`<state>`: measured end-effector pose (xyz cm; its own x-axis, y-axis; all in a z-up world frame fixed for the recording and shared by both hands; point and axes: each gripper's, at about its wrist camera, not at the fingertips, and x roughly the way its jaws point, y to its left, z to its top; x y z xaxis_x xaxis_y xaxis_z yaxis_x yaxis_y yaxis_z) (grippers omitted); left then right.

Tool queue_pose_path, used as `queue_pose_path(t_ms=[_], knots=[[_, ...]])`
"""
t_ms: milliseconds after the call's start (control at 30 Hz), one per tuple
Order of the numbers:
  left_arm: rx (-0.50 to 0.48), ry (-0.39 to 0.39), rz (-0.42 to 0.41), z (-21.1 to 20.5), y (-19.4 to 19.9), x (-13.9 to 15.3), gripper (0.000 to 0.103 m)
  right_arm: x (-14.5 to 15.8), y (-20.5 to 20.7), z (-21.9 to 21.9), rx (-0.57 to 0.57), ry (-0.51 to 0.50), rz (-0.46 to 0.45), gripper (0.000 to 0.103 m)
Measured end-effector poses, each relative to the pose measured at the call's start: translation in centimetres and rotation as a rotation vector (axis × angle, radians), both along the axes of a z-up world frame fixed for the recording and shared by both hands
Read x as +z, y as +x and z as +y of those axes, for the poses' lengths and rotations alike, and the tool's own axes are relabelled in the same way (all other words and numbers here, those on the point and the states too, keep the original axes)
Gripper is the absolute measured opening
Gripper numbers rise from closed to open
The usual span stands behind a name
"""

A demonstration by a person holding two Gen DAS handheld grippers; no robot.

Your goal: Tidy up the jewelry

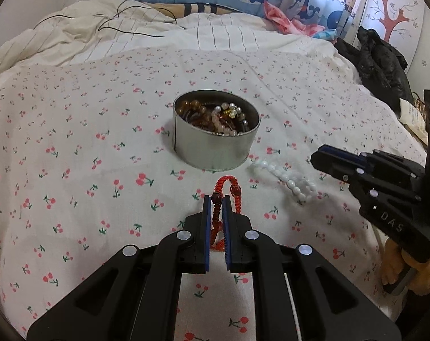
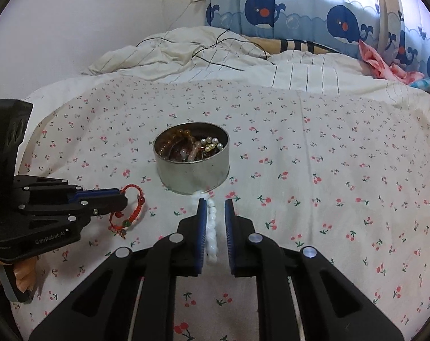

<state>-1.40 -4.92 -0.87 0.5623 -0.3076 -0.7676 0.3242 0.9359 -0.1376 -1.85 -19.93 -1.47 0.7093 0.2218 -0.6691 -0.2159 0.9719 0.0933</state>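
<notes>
A round metal tin [image 1: 215, 150] holding several beaded bracelets sits on the cherry-print bedsheet [image 1: 73, 142]; it also shows in the right wrist view [image 2: 192, 173]. My left gripper [image 1: 215, 201] is shut on a red braided bracelet [image 1: 225, 187], also seen in the right wrist view [image 2: 129, 210], just in front of the tin. A white bead bracelet [image 1: 286, 180] lies on the sheet right of the tin. My right gripper [image 2: 215, 204] is open, its jaws on either side of the white bracelet [image 2: 212, 227], which lies close against the left pad.
A rumpled striped duvet [image 1: 129, 28] with a thin black cable [image 1: 129, 22] lies behind. A black jacket [image 1: 382, 56] sits at the bed's right edge. Whale-print curtains [image 2: 300, 8] and pink cloth [image 2: 379, 62] are at the back.
</notes>
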Motion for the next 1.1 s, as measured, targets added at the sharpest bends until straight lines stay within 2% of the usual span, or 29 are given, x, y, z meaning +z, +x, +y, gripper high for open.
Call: queue_pose_path(t_ms=[133,167,200,233,367,400,467,533,567,600,633,667,700,733,1100], knots=[[0.007,0.01,0.009,0.0,0.3,-0.3,0.007,-1.3,0.8,-0.1,0.024,0.04,0.095,0.017],[0.015,0.012,0.014,0.2,0.4,-0.4,0.007,-1.6,0.8,-0.1,0.025,0.058,0.103,0.033],[0.022,0.012,0.018,0.3,0.4,-0.5,0.007,-1.7,0.7,0.0,0.021,0.059,0.1,0.058],[0.027,0.01,0.022,0.4,0.5,-0.6,0.007,-1.7,0.6,0.2,0.022,0.052,0.093,0.067],[0.045,0.004,0.04,0.7,0.6,-1.0,0.007,-2.6,1.0,1.1,0.038,0.01,0.117,0.08],[0.044,0.007,0.044,0.7,0.6,-1.2,0.007,-2.9,1.1,1.2,0.038,0.004,0.13,0.08],[0.043,0.014,0.047,0.4,0.5,-1.4,0.007,-3.8,1.6,1.5,0.053,-0.005,0.167,0.08],[0.044,0.02,0.055,0.3,0.6,-1.7,0.007,-4.1,1.5,1.9,0.07,-0.02,0.167,0.08],[0.046,0.023,0.059,0.3,0.6,-1.8,0.007,-4.1,1.4,2.1,0.085,-0.022,0.162,0.073],[0.05,0.026,0.064,0.4,0.7,-2.0,0.008,-4.2,1.4,2.2,0.087,-0.028,0.16,0.054],[0.053,0.028,0.069,0.4,0.7,-2.1,0.008,-4.2,1.3,2.3,0.085,-0.03,0.159,0.046],[0.056,0.029,0.08,0.4,0.8,-2.3,0.008,-4.2,1.3,2.3,0.089,-0.024,0.162,0.028],[0.059,0.029,0.088,0.5,0.8,-2.5,0.009,-4.2,1.3,2.2,0.09,-0.018,0.163,0.02],[0.061,0.027,0.094,0.4,0.9,-2.7,0.01,-4.1,1.2,2.1,0.088,-0.017,0.157,0.016],[0.048,0.021,0.047,0.1,0.4,-1.8,0.01,-2.0,0.5,1.9,0.064,-0.012,0.062,0.015]])
